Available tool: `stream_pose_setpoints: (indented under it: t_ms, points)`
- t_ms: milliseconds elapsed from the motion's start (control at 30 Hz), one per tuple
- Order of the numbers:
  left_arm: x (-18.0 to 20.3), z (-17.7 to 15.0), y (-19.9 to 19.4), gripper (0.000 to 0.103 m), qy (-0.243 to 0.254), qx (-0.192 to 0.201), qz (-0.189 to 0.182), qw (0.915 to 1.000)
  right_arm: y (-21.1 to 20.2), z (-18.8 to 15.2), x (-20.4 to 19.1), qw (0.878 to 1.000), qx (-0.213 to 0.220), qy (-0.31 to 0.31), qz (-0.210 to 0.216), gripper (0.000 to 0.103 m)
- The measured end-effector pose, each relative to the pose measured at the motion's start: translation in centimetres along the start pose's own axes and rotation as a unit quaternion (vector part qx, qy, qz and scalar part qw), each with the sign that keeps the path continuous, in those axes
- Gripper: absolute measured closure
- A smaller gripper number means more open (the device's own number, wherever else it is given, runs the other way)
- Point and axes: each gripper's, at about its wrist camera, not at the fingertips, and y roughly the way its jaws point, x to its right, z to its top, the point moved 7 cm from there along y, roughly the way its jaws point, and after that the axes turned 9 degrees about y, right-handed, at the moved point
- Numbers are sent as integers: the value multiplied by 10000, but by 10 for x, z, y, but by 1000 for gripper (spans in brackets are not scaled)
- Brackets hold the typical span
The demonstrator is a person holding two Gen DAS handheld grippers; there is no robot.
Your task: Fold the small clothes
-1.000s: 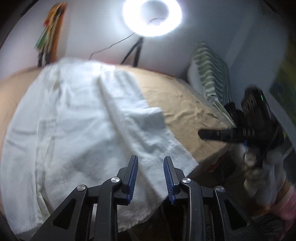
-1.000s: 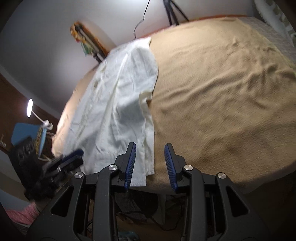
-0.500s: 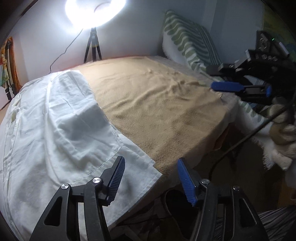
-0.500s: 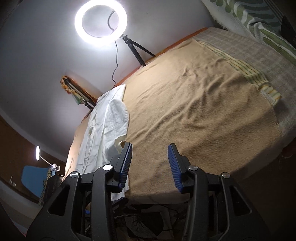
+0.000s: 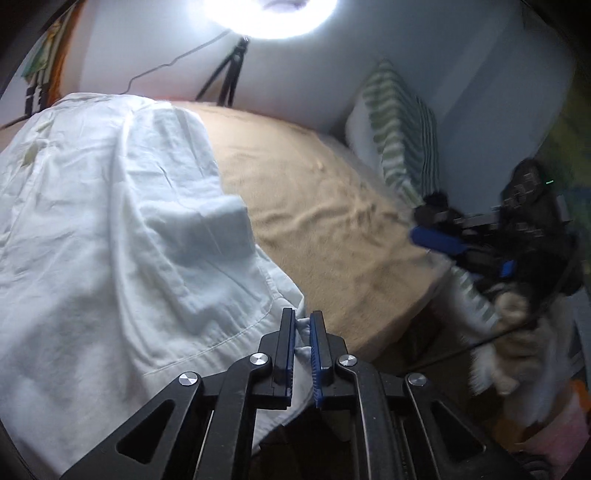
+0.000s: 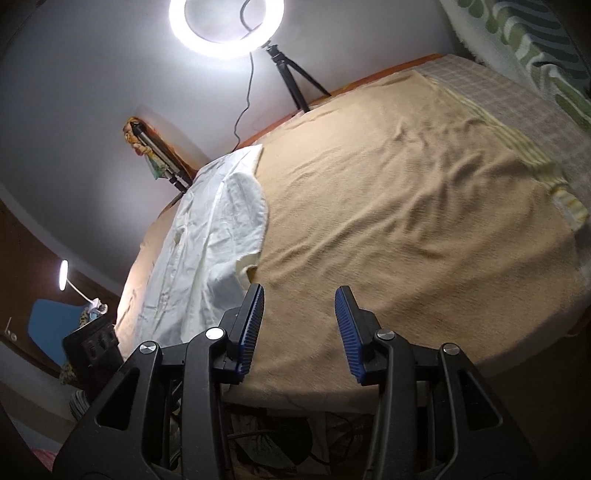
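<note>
Lying creased across tan blanket [image 5: 332, 221], white shirt [image 5: 110, 221], hem corner pinched by left tool [image 5: 303, 325]; right tool [image 6: 299, 317] wide.

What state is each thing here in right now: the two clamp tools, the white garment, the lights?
Left gripper: shut, pinching the garment's near corner.
Right gripper: open, empty, above the blanket's near edge.
White cotton shirt: spread out, one sleeve folded over its body.
Tan blanket: spread flat, lightly wrinkled.
Ring light on tripod: lit.
Small desk lamp: lit.
</note>
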Motion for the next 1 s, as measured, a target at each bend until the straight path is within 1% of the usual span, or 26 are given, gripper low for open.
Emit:
stream_pose_setpoints:
  t_ms: [33, 100, 133, 200, 233, 300, 367, 500, 633, 667, 700, 733, 767, 867, 967, 1000]
  points:
    - [0, 2, -8, 99, -20, 73, -41, 10000, 9, 4, -6, 9999, -52, 33, 96, 58]
    - [-2, 5, -25, 99, -139, 259, -130, 9995, 27, 14, -20, 9995, -133, 27, 280, 49]
    - [-4, 6, -31, 99, -145, 332, -113, 9993, 36, 19, -27, 9992, -169, -34, 351, 47]
    - [-8, 5, -41, 99, -263, 415, -193, 9986, 59, 31, -43, 9981, -295, -144, 514, 38]
    - [-10, 4, -46, 99, -326, 429, -232, 9983, 74, 40, -50, 9973, -367, -117, 621, 36]
    - [-13, 2, -52, 99, -357, 469, -239, 9980, 103, 55, -59, 9957, -493, -8, 779, 35]
    - [-14, -1, -56, 99, -369, 492, -275, 9977, 130, 69, -65, 9949, -563, 64, 828, 35]
    - [-14, -4, -61, 99, -285, 517, -297, 9978, 189, 87, -73, 9938, -817, 153, 742, 35]
    - [-20, -10, -66, 99, -357, 537, -415, 9971, 227, 95, -82, 9934, -952, 135, 629, 35]
    - [-22, -11, -67, 99, -374, 538, -434, 9969, 234, 96, -84, 9935, -964, 137, 595, 38]
    - [-24, -11, -68, 99, -407, 547, -452, 9966, 238, 97, -85, 9940, -941, 133, 549, 62]
    - [-26, -12, -70, 99, -431, 556, -457, 9965, 241, 97, -87, 9940, -967, 117, 499, 81]
    - [-28, -14, -71, 99, -461, 554, -471, 9963, 244, 96, -88, 9939, -1012, 116, 422, 94]
    - [-38, -19, -74, 99, -665, 543, -566, 9947, 232, 93, -103, 9958, -859, -314, 73, 96]
    - [-45, -28, -81, 99, -764, 580, -551, 9939, 209, 100, -120, 9978, -510, -410, 141, 97]
    - [-47, -31, -83, 99, -802, 579, -539, 9936, 209, 101, -120, 9982, -452, -390, 28, 97]
